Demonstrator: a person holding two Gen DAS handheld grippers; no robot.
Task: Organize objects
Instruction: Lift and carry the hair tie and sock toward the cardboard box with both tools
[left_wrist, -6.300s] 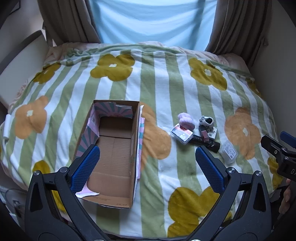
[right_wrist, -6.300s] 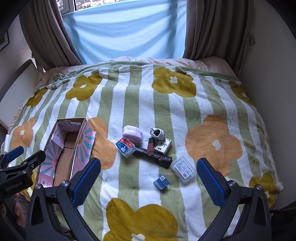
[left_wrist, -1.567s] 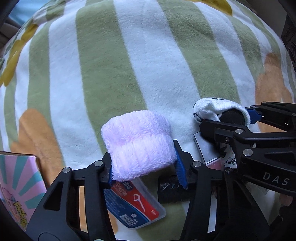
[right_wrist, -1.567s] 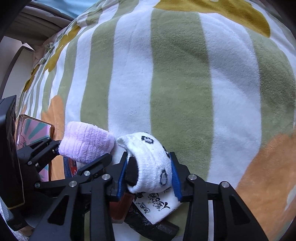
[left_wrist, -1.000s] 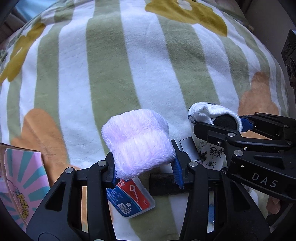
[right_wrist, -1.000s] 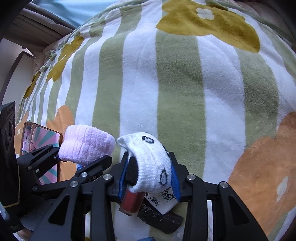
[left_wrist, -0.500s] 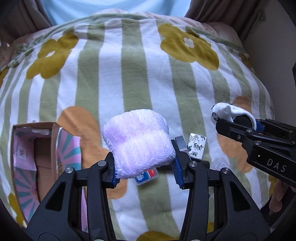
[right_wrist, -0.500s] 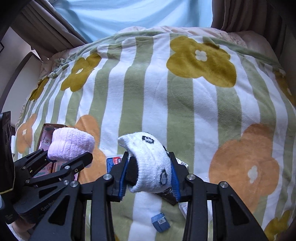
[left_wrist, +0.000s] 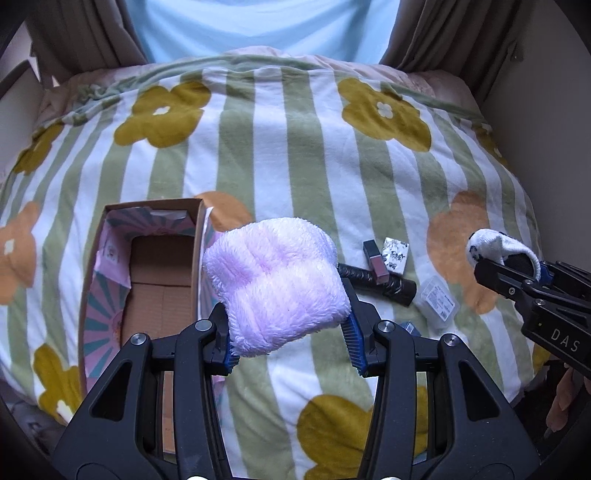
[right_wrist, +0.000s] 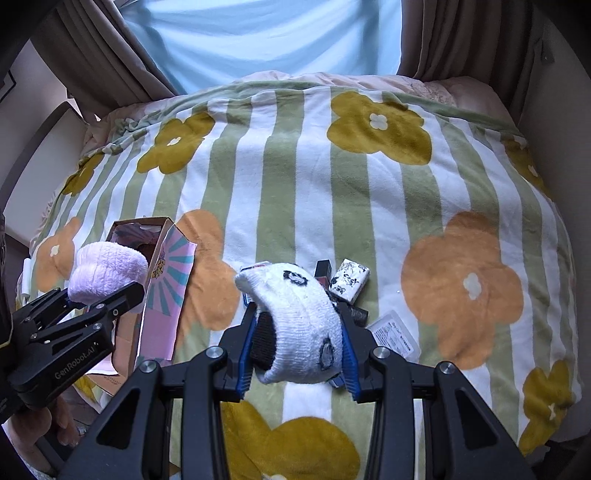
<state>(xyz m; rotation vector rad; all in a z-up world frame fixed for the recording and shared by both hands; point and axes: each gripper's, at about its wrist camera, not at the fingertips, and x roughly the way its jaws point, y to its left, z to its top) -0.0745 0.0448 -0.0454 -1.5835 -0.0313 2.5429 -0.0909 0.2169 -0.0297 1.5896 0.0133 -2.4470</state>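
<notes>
The left gripper (left_wrist: 290, 338) is clamped on a fluffy pink sock (left_wrist: 275, 280), holding it in the air above the striped flowered blanket (left_wrist: 295, 155), just beside the right wall of the open cardboard box (left_wrist: 159, 266). The right gripper (right_wrist: 299, 356) is clamped on a white sock (right_wrist: 299, 325) with dark spots, also lifted off the blanket. Below, a black roll (left_wrist: 380, 282), a lipstick (left_wrist: 376, 260), a small patterned box (left_wrist: 396, 255) and a clear plastic case (left_wrist: 439, 302) lie close together on the blanket, to the right of the cardboard box.
</notes>
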